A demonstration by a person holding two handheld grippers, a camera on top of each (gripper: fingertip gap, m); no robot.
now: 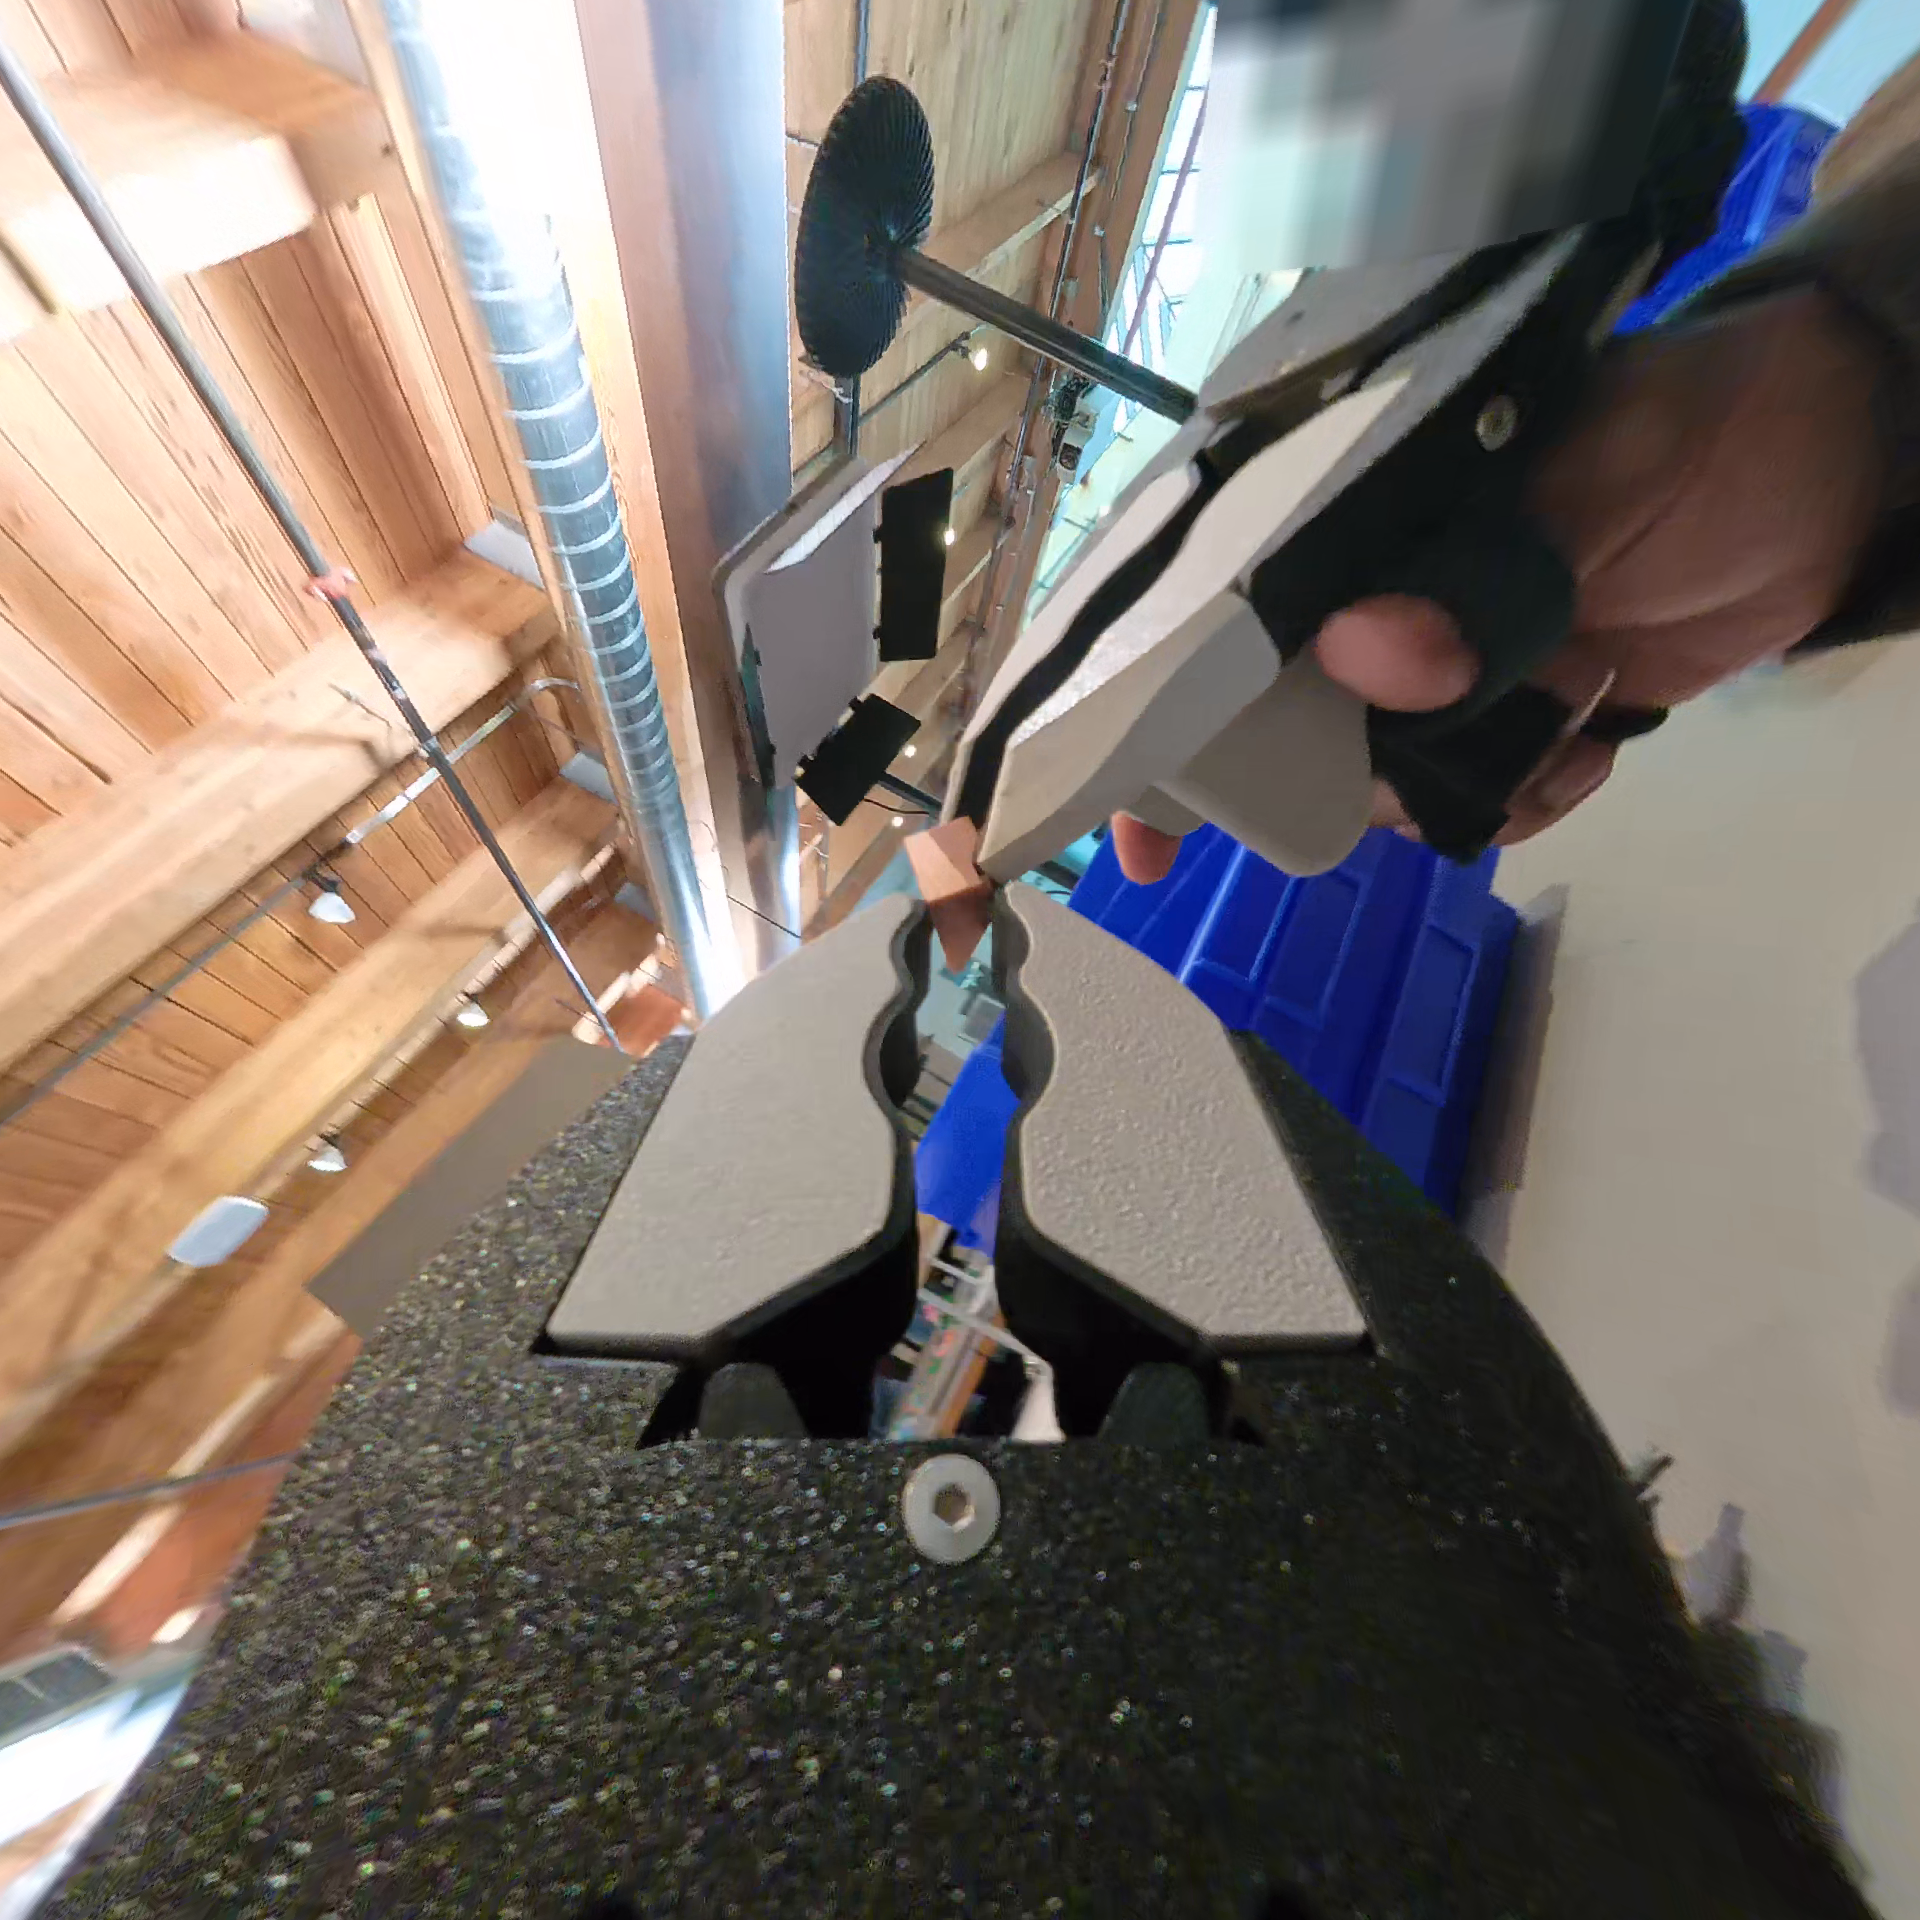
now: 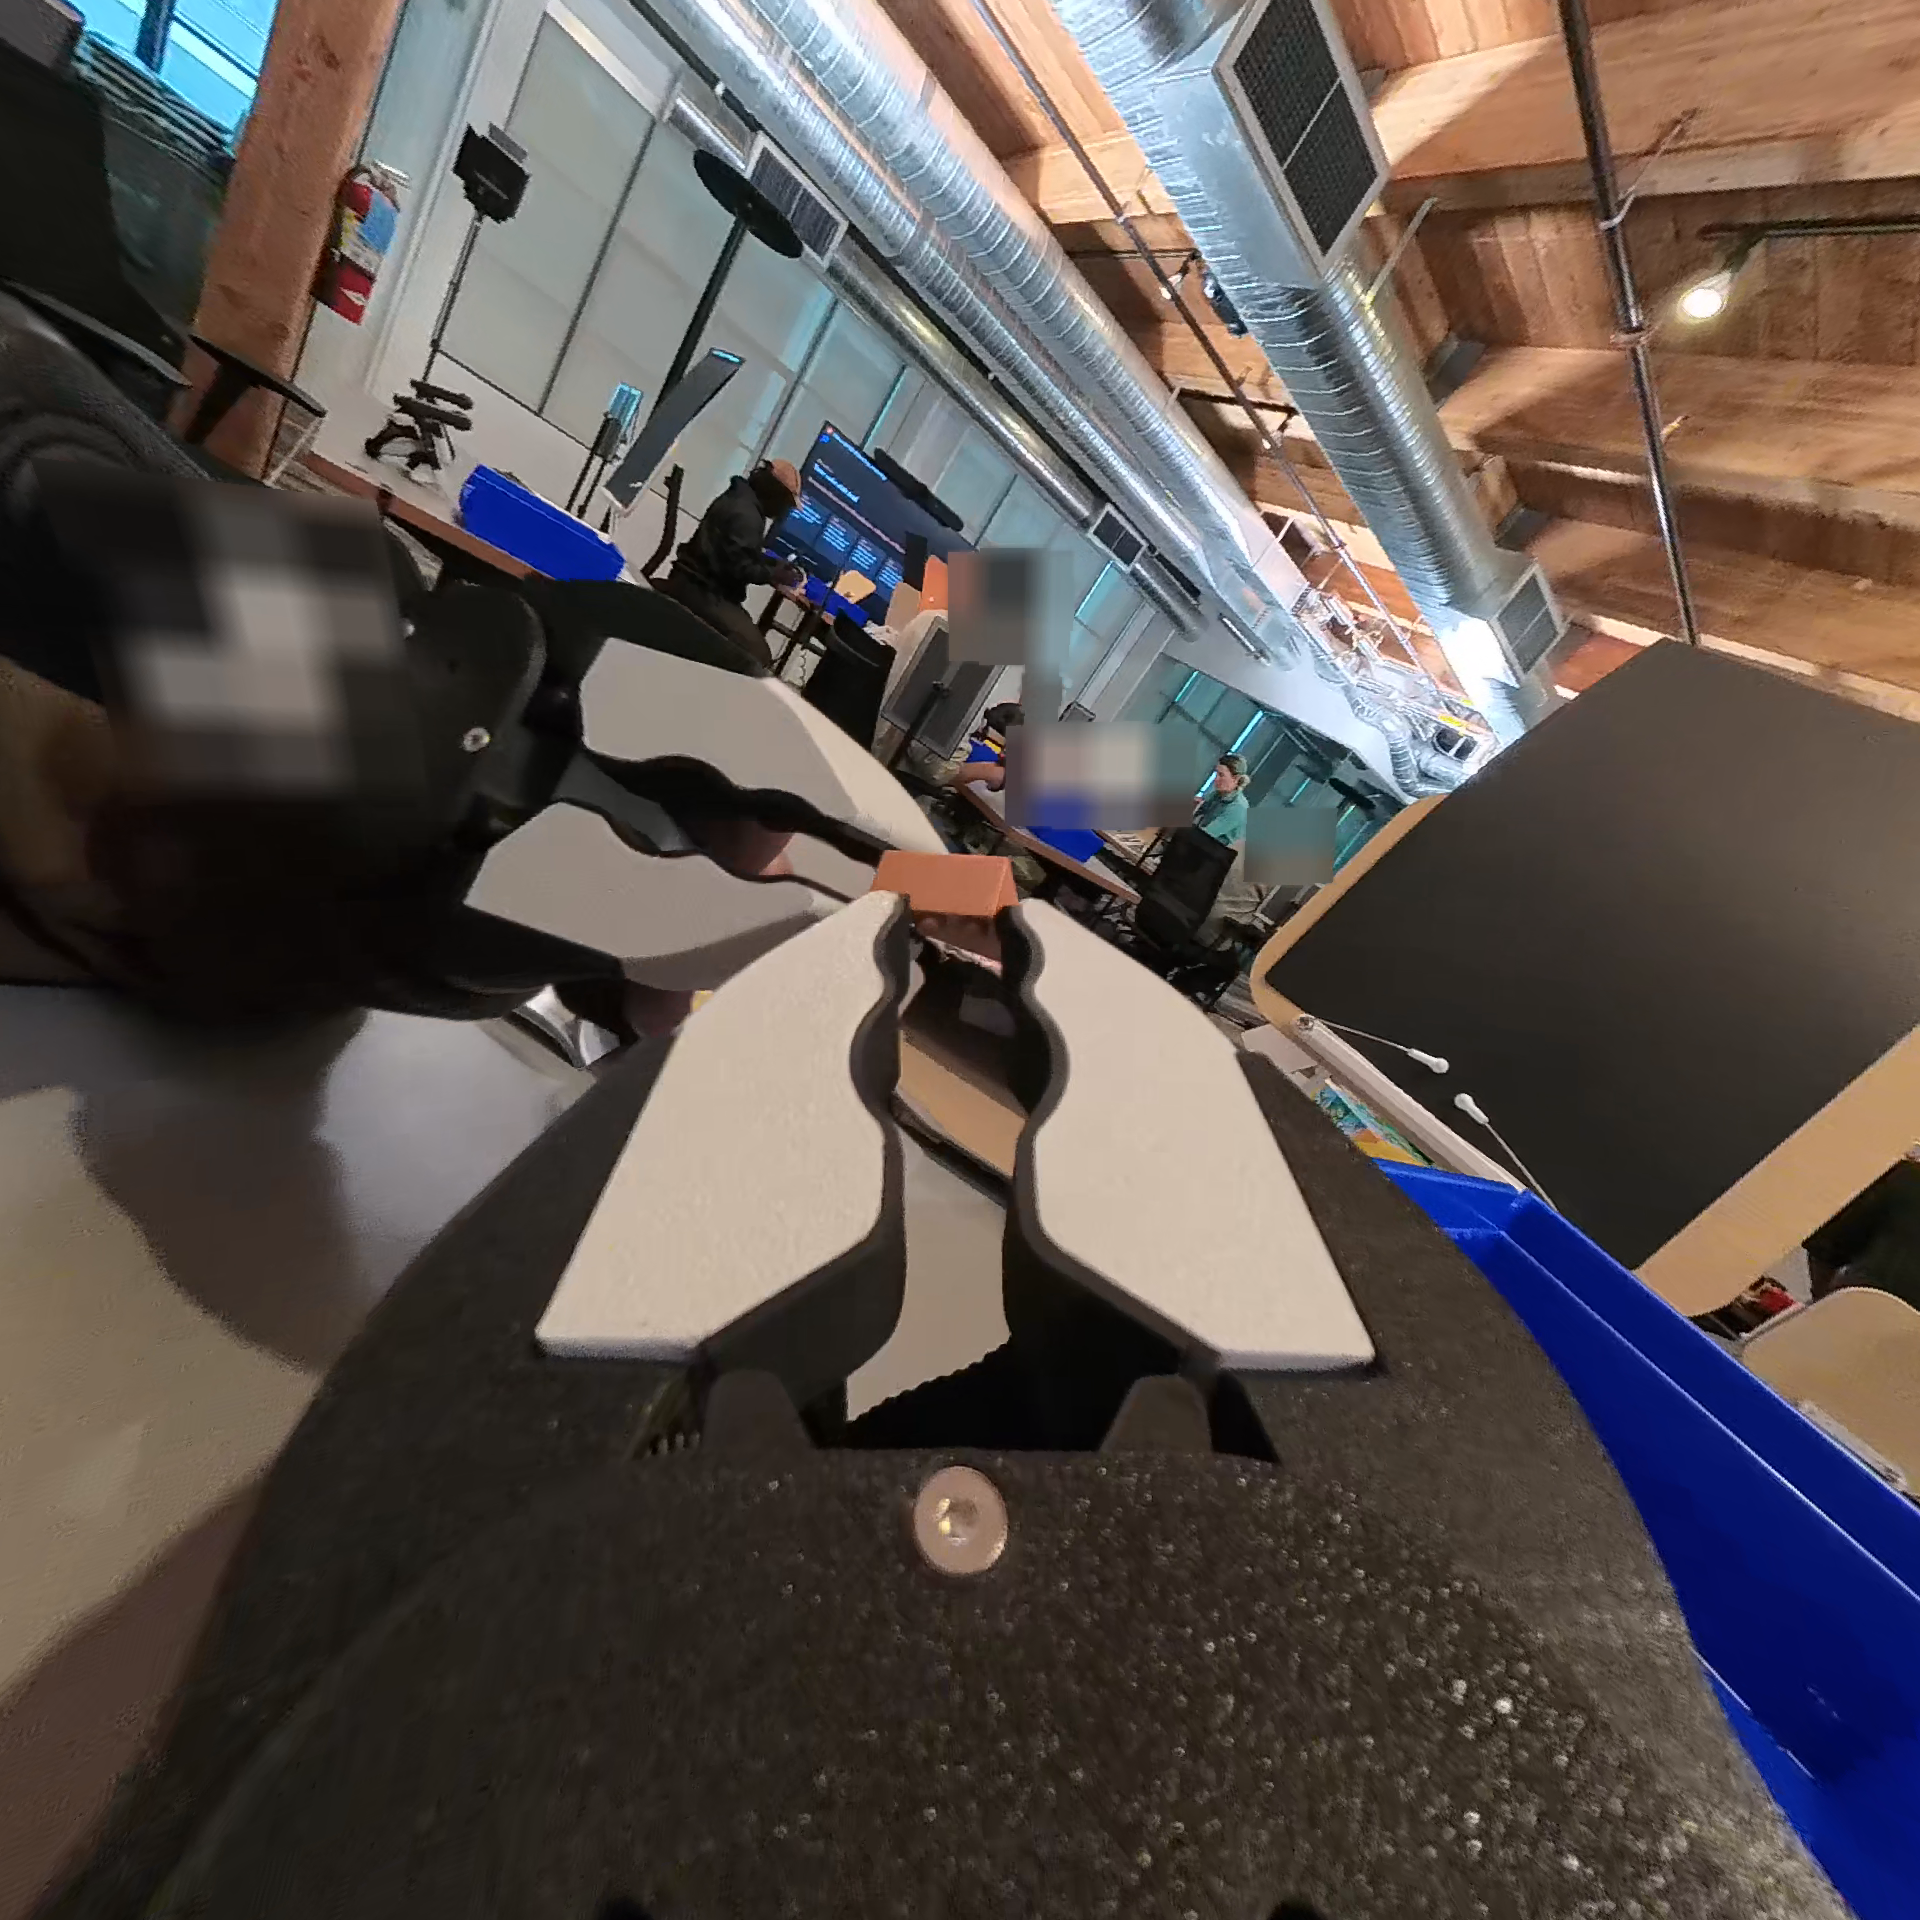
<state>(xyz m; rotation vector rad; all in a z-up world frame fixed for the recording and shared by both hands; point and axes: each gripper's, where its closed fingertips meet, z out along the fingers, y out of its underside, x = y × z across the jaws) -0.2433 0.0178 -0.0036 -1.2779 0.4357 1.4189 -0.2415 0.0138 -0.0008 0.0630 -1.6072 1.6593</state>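
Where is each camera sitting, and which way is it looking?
Left wrist view: sits on the left gripper, tilted up toward the wooden ceiling; shows its own fingers, the right gripper and a hand.
Right wrist view: sits on the right gripper, looking across the room at the metal ducts; the left gripper shows.
Both share: the small orange block, pinched by both grippers.

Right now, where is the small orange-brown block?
The orange-brown block is held up in the air, pinched at the fingertips of both the right gripper and the left gripper, above the grey table and beside the blue bin.
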